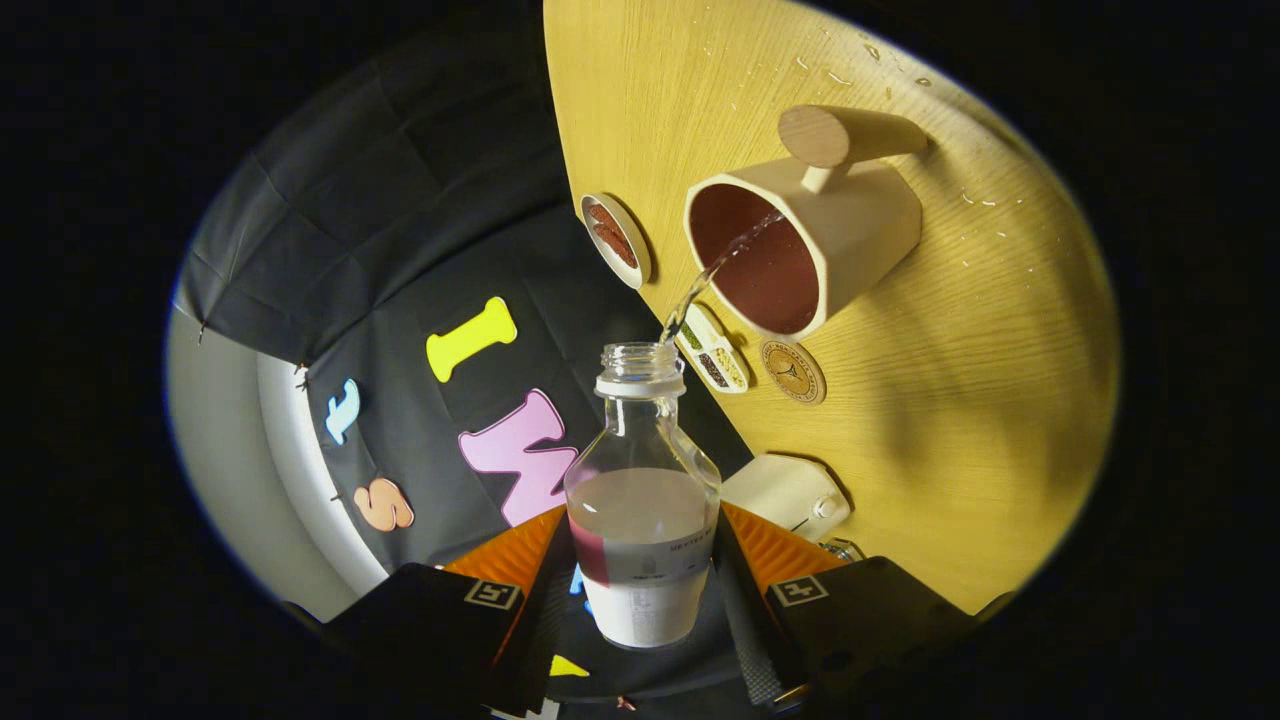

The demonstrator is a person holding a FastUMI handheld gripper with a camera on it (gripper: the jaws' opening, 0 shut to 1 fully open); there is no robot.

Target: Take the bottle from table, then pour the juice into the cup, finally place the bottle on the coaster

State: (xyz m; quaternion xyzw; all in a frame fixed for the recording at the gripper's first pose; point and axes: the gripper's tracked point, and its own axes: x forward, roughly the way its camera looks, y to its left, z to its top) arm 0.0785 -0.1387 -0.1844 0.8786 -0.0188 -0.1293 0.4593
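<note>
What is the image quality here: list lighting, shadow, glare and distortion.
Gripper view: warm light on the table, dimming toward its far side; a soft shadow beside the cup; fisheye bending tilts the scene; the stream and the bottle, held in the gripper, are sharp; small glints on spilled droplets.

Clear glass bottle with white neck ring (641,500) clamped between gripper (640,590) fingers, tipped so its open mouth points at cream wooden-handled cup (810,240) beyond. Thin clear stream (712,272) running from mouth into cup. Cup on light wooden table (950,400). Round brown coaster (793,372) on table just beside cup base. Small divided rectangular dish (714,348) touching-close to coaster, near bottle mouth. Small round cream dish (616,240) near table edge beside cup. White boxy device (790,495) on table just ahead of fingers.
</note>
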